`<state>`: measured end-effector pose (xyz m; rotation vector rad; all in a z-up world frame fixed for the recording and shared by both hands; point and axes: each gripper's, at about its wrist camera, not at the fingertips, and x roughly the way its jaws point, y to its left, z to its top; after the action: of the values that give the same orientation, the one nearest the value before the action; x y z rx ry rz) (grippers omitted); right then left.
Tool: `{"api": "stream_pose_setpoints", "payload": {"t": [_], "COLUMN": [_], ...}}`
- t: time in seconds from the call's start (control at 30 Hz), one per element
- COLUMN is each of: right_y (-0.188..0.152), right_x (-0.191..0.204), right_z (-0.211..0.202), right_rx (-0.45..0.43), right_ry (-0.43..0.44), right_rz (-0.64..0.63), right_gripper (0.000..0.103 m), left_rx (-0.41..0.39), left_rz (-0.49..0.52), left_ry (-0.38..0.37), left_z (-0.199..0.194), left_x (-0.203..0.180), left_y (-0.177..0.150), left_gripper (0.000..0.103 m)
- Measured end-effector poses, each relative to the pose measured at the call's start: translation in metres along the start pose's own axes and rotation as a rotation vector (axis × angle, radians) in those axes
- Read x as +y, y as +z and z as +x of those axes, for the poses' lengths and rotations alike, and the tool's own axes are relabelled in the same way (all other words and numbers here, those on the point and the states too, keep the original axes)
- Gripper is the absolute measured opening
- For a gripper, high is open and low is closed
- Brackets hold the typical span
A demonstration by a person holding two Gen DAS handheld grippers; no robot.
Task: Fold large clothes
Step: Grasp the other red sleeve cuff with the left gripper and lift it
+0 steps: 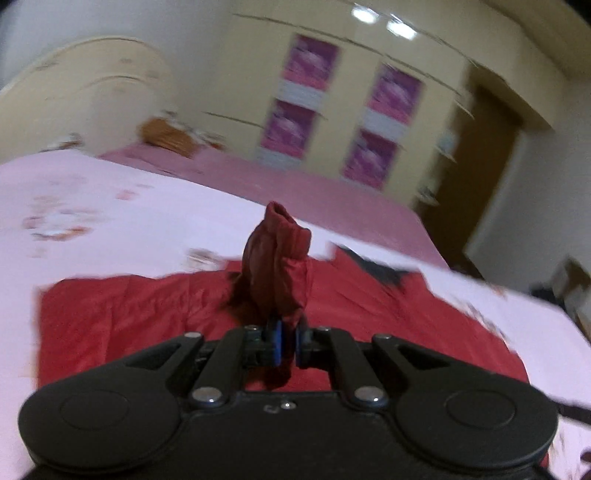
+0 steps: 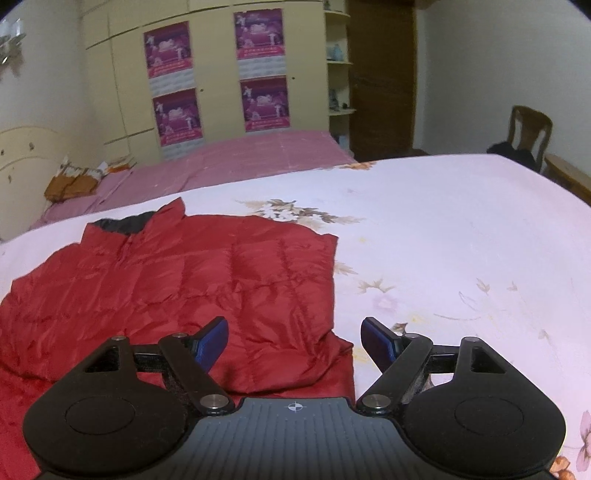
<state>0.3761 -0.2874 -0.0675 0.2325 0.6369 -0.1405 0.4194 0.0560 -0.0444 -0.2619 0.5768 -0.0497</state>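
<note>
A big red puffy jacket (image 2: 184, 280) lies spread out on a bed. The bed has a pale pink bedspread (image 2: 461, 240) with small flowers on it. The jacket has a dark collar (image 2: 122, 224) at its far end.

The left hand-held gripper (image 1: 287, 345) is closed tight on a piece of the jacket. That piece is a sleeve (image 1: 279, 273). It stands up from the blue pads (image 1: 276, 343) in a dark red bunch, with its open cuff at the top. The rest of the jacket lies flat on the bed under it. The left view is blurry.

The right hand-held gripper (image 2: 294, 341) is open wide and holds nothing. Its left blue pad (image 2: 212, 341) is over the near edge of the jacket. Its right blue pad (image 2: 378, 343) is over the bedspread, just past the jacket's side edge.

Behind the bed is a pink blanket (image 2: 229, 158). Behind that stands a yellow wardrobe (image 2: 218, 62) with four purple posters (image 2: 258, 35) on its doors. A brown door (image 2: 382, 81) is to the right of it. A wooden chair (image 2: 530, 129) stands by the wall on the far right.
</note>
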Motion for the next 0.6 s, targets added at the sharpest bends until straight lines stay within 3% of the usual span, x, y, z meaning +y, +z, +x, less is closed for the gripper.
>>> {"api": "stream_pose_setpoints", "payload": {"t": [0.23,0.4,0.6], "right_y": [0.006,0.008,0.012], "right_x": [-0.013,-0.023,-0.045], "right_z": [0.002,0.002,0.002], "right_rx": [-0.012,-0.012,-0.008], "right_ry": [-0.003,-0.005,-0.034], "right_rz": [0.065,0.088,0.119], "right_gripper": [0.078,0.078,0.078], "left_rx": [0.107,0.155,0.191], "left_rz": [0.177,0.28,0.343], "left_ry": [-0.134,-0.223,-0.282], "left_z": [0.045,0.054,0.069], "left_x": [-0.069,-0.119,-0.157], "left_y": [-0.021,-0.046,-0.065], "left_gripper": [0.006,0.006,0.006]}}
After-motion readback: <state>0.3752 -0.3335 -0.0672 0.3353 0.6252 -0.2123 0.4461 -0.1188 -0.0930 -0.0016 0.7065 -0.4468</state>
